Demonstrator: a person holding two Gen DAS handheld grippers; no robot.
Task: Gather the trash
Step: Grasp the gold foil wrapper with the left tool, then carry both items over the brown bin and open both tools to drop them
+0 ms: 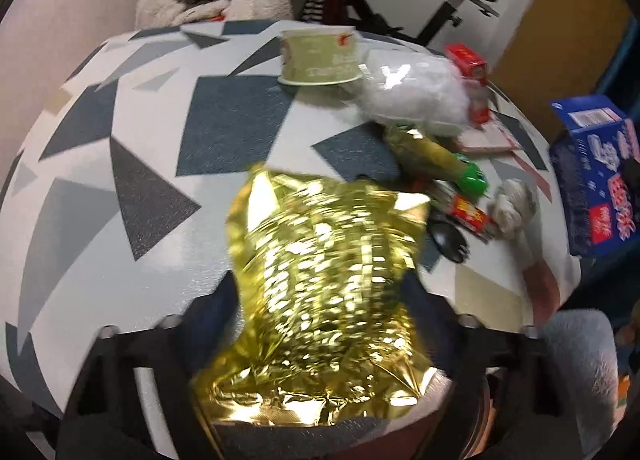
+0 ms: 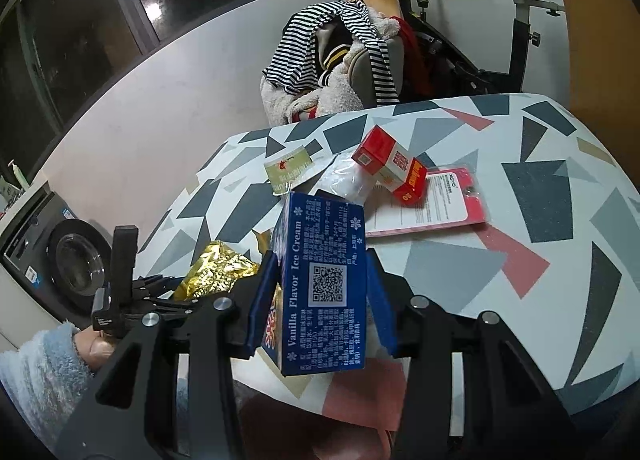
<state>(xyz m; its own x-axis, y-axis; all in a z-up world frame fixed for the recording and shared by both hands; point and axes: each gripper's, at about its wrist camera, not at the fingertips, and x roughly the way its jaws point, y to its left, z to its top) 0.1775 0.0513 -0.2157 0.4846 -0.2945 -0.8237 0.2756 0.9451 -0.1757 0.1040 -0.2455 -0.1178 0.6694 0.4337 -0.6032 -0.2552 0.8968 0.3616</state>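
My left gripper (image 1: 320, 344) is shut on a crumpled gold foil bag (image 1: 328, 284) and holds it above the patterned table (image 1: 140, 163); the bag hides the fingertips. It also shows in the right wrist view (image 2: 216, 272). My right gripper (image 2: 320, 276) is shut on a blue vanilla ice cream box (image 2: 324, 284), held above the table's near edge; the box shows at the right of the left wrist view (image 1: 596, 179). Other trash lies on the table: a green paper cup on its side (image 1: 320, 57), a clear plastic bag (image 1: 416, 91), a red carton (image 2: 394, 167), a crumpled tissue (image 1: 512, 207).
A pink card package (image 2: 432, 211) lies by the red carton. A gold wrapper with a green cap (image 1: 440, 159) and a black plastic fork (image 1: 450, 242) sit mid-table. A chair piled with striped clothes (image 2: 336, 59), an exercise bike (image 2: 520, 19) and a washing machine (image 2: 76, 256) surround the table.
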